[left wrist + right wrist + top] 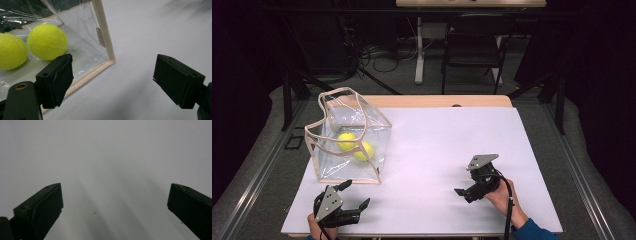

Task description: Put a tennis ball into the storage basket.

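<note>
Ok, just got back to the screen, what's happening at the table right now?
A person holds a gripper in each hand over the white table. Both are open and hold nothing. The left gripper sits just in front of the clear bag, which has two tennis balls inside. The right gripper is off to the right, above bare tabletop.

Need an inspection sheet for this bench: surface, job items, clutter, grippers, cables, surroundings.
Surface: white table top, bare apart from the bag.
Job's things: clear bag with beige trim stands upright at the left; two tennis balls inside, side by side.
Clutter: nothing seen.
Grippers: left hand-held gripper open, just in front of the bag; right hand-held gripper open over bare surface.
Cables: black cable trails along the right wrist; more cables on the floor behind.
Surroundings: dark chair, table leg.
</note>
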Available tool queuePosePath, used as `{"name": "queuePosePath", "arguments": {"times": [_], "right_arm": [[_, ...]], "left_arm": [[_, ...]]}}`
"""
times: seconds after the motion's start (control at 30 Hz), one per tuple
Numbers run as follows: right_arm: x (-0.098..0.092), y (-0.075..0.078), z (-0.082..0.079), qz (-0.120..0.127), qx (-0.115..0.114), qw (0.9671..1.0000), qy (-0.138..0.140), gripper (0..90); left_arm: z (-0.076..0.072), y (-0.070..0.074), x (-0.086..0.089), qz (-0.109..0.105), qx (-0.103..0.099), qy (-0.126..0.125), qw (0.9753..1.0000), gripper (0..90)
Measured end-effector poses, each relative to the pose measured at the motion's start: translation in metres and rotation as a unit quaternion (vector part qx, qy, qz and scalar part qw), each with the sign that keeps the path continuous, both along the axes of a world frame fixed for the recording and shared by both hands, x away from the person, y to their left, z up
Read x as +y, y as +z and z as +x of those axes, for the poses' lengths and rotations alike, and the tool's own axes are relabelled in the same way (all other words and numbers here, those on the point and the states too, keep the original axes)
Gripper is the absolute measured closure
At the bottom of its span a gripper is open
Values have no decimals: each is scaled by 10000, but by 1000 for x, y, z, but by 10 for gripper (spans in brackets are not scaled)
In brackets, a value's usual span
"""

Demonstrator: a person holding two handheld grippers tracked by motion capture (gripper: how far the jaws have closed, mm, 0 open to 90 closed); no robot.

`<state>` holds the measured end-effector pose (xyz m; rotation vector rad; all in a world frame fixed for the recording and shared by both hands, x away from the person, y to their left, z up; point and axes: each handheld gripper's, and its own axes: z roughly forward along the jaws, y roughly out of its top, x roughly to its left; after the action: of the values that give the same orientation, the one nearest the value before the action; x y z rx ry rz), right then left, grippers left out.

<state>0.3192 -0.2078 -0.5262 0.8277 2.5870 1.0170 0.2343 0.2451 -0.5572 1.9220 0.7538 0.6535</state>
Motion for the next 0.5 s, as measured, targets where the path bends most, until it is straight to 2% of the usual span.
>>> {"name": "queuePosePath", "arguments": {"times": [0.5], "right_arm": [[-25,-14,-21,2,-2,9997,-258,0]], "left_arm": [[0,0,-1,9,1,-4,10000,161]]}}
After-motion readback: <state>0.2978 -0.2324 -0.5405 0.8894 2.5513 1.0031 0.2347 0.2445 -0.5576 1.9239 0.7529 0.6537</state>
